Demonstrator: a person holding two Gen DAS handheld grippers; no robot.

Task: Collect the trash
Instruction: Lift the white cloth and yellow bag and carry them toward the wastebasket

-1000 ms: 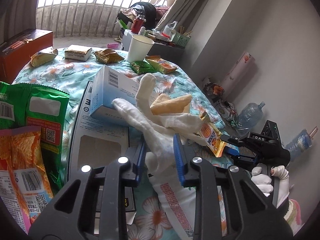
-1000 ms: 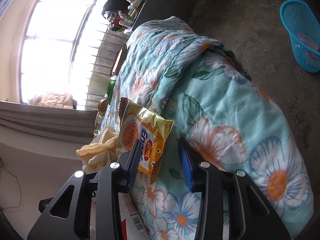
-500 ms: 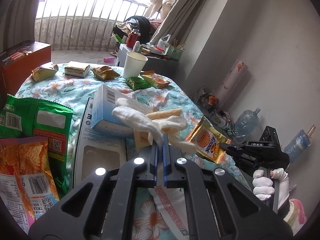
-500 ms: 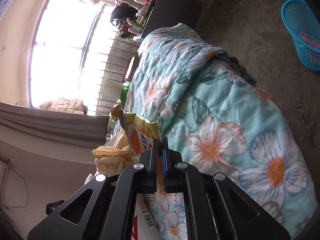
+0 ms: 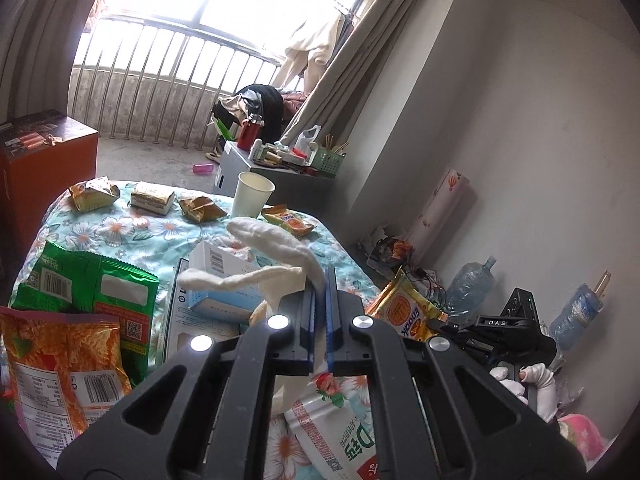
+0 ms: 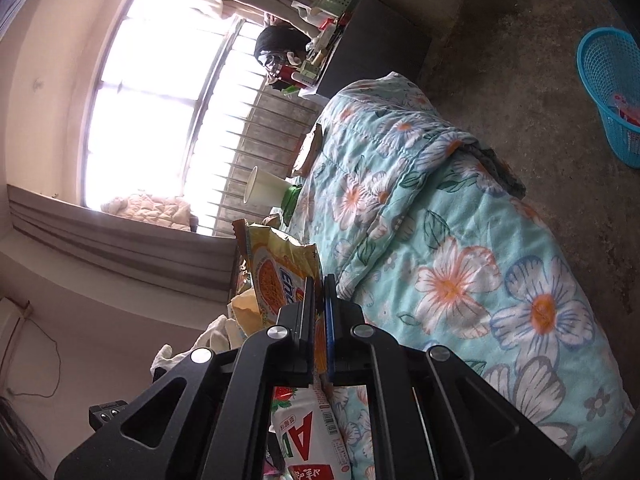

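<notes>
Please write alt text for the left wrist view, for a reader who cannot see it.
The left claw is shut on a white cloth glove, lifted above a floral-covered table littered with snack packets. A white paper cup stands at the far edge; at right, the right claw grips a yellow cracker wrapper.

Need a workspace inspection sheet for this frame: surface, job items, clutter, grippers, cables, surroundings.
Surface: floral quilt, wrinkled.
Job's things: white glove and yellow snack packet, both lifted.
Clutter: paper cup, blue box, green bag, small wrappers.
Grippers: left hand-held gripper shut on glove; right hand-held gripper shut on packet.
Cables: tangle on floor by wall.
Surroundings: blue basket on floor, water bottle, barred window.
</notes>
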